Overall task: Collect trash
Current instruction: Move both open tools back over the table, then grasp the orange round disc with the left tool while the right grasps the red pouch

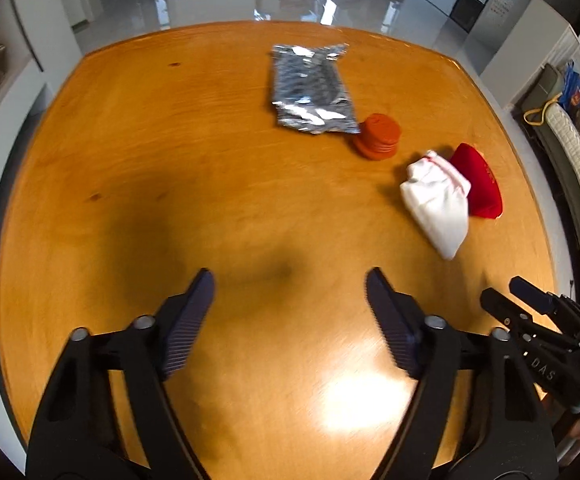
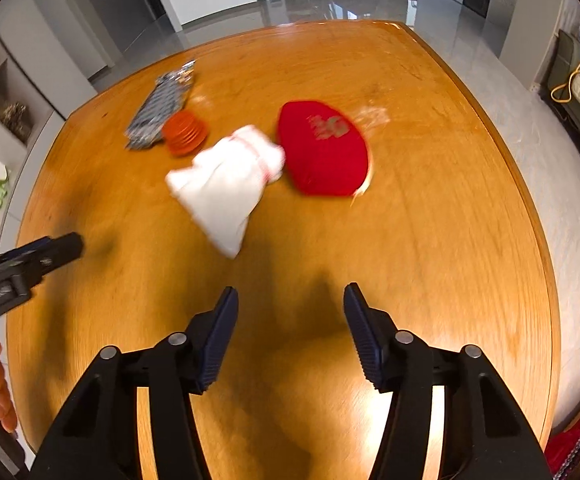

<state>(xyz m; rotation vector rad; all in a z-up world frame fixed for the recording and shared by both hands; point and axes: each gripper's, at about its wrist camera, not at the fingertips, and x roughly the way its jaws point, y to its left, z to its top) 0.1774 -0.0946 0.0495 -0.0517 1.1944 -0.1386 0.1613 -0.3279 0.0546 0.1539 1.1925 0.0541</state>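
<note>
On the wooden table (image 1: 169, 160) lie a crumpled silver foil wrapper (image 1: 312, 90), an orange ribbed cup (image 1: 378, 136), a white bag (image 1: 438, 204) and a red packet (image 1: 478, 184). My left gripper (image 1: 290, 284) is open and empty, hovering above the table's near middle, well short of them. My right gripper (image 2: 290, 296) is open and empty, just short of the white bag (image 2: 229, 184) and red packet (image 2: 324, 148). The cup (image 2: 185, 132) and wrapper (image 2: 161, 104) lie further left. Each gripper shows in the other's view: the right (image 1: 506, 296), the left (image 2: 63, 246).
The table's edge (image 2: 490, 120) curves along the right, with grey floor beyond. A sofa with a blue bag (image 1: 574, 92) stands at the far right. Shelves (image 2: 5, 104) line the left wall.
</note>
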